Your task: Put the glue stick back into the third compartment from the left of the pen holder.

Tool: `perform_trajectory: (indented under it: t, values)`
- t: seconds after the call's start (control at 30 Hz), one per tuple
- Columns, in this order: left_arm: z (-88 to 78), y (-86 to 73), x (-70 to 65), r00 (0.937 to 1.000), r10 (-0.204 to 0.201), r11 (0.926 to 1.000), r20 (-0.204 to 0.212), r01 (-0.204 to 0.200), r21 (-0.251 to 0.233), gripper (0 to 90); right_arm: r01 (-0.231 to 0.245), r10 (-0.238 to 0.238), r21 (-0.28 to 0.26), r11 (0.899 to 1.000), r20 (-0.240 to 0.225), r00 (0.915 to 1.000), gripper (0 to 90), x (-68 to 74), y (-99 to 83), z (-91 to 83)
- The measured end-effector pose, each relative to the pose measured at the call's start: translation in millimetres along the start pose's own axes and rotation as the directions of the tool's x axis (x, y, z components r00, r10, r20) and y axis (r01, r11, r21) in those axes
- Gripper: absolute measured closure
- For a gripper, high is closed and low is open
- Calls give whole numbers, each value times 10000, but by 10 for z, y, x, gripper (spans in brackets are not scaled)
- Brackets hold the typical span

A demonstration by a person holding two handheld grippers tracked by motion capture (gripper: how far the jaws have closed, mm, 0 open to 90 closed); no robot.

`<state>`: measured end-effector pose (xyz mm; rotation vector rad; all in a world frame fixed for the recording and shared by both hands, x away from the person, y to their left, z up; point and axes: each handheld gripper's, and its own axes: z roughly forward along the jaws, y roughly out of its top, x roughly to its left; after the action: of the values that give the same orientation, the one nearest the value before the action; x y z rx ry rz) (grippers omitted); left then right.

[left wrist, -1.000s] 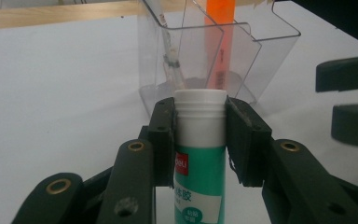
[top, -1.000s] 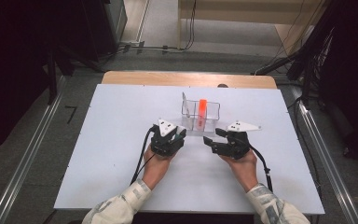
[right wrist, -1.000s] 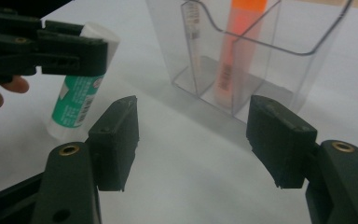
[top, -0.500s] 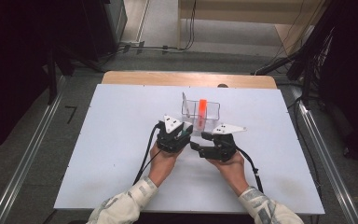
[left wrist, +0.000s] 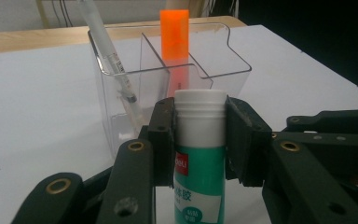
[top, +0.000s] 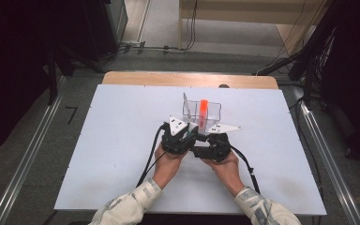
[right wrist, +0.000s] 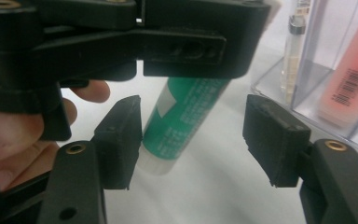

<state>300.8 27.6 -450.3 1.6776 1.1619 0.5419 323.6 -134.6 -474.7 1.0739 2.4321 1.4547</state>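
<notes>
Left gripper [left wrist: 200,140]: clamped on the glue stick [left wrist: 199,163], just under its white cap [left wrist: 200,108], tube upright above the white table [top: 122,140].
Right gripper [right wrist: 193,140]: spread, jaws just closing in a little around the tube's lower end; pads not touching it.
Organizer [left wrist: 168,93]: clear, just behind; a white pen [left wrist: 105,51] in one compartment, an orange marker [left wrist: 175,35] in another.
Advice: centre the right pads on the green body before squeezing, so the tube doesn't tilt.
Watch: hold the left grip firm until the right one bites.
</notes>
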Motion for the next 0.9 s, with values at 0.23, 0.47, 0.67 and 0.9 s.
perform_trajectory:
  t: [0.23, 0.47, 0.67, 0.9]
  values:
    - [-22, 2, -37, 10000, 42, 9999, 80, -41, -134, 650, -126, 124, -66, 9999, -268, 9996, 518, -9, 12, 27]
    - [-38, -3, -51, 9999, 119, 9996, 55, -117, -256, 647, -488, 490, 44, 9988, -422, 9979, 611, -61, 13, 20]
    - [-53, -3, -57, 9999, 139, 9993, 79, -136, -341, 637, -653, 656, 81, 9978, -430, 9969, 636, -99, 18, 10]
    - [-107, 15, -29, 9998, 151, 9988, 125, -145, -478, 540, -653, 653, -39, 9979, -89, 9978, 636, -160, 31, -36]
